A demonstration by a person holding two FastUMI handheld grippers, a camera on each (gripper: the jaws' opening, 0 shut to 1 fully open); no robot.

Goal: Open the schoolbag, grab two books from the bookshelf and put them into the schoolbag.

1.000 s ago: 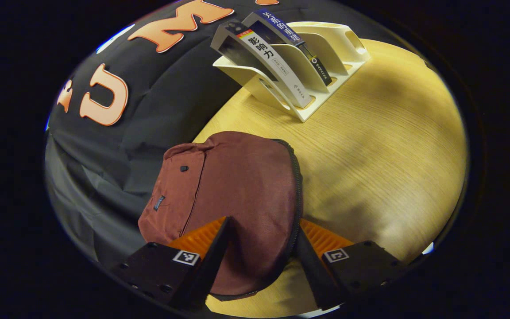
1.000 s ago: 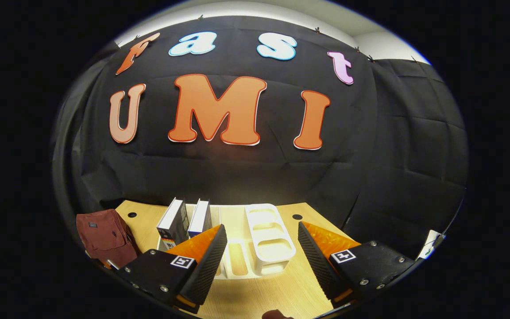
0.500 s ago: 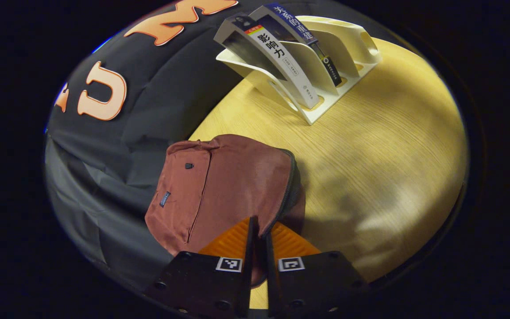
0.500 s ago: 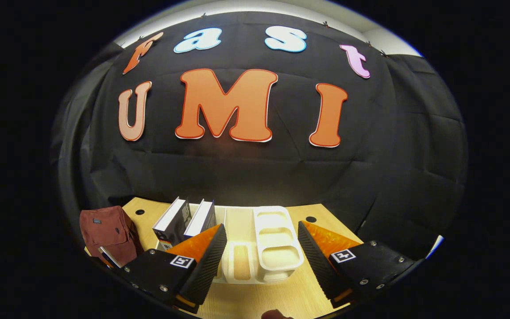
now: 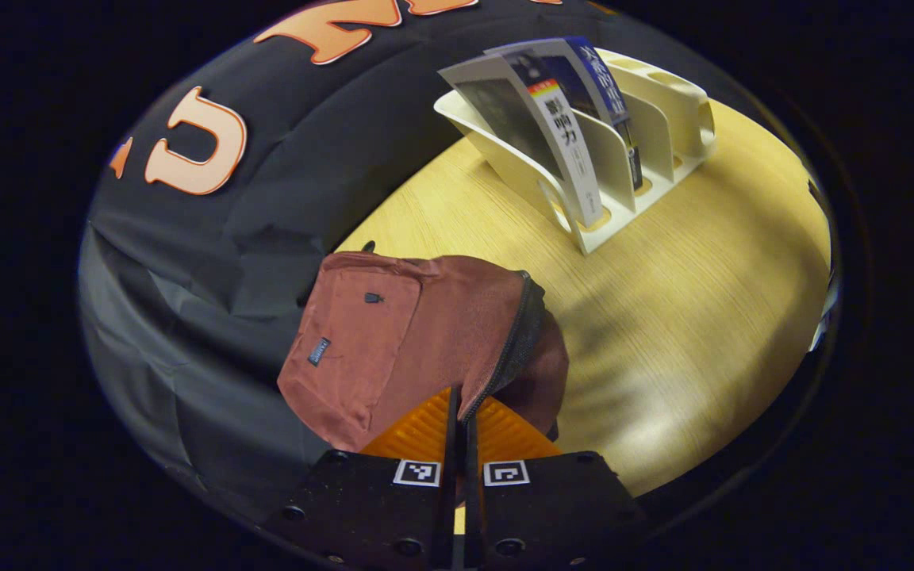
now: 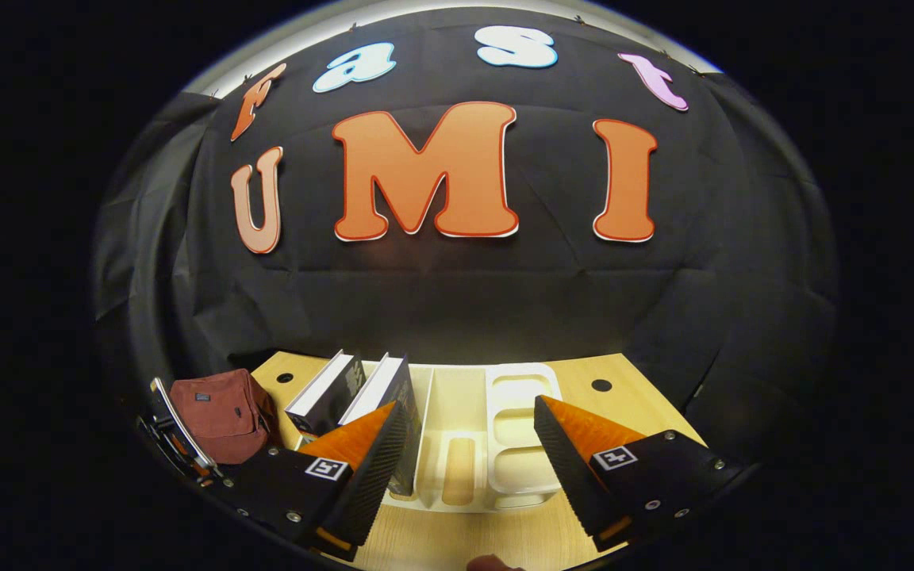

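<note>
A maroon schoolbag (image 5: pixel 393 333) lies on the wooden table (image 5: pixel 703 301) by the black cloth wall. My left gripper (image 5: pixel 461 400) is shut on the bag's zipper (image 5: pixel 516 341) at its near edge, and the seam gapes a little there. A white bookshelf (image 5: pixel 505 159) stands farther back with two books leaning in it, one light-spined (image 5: pixel 564 135) and one blue (image 5: pixel 604 83). In the right gripper view my right gripper (image 6: pixel 469 424) is open with nothing between its fingers, just in front of the bookshelf (image 6: pixel 524 381). Its two books (image 6: pixel 330 392) (image 6: pixel 385 388) and the schoolbag (image 6: pixel 223 412) are to the left.
The black cloth wall rises straight behind the table (image 6: pixel 584 381), close to the bag and the shelf. Two of the shelf's slots (image 6: pixel 516 456) on the right hold nothing. Bare tabletop stretches between bag and shelf (image 5: pixel 505 238).
My left gripper went from open around the bag's edge to shut on the zipper, and the seam has parted slightly. The right gripper stayed open and drew closer to the shelf.
</note>
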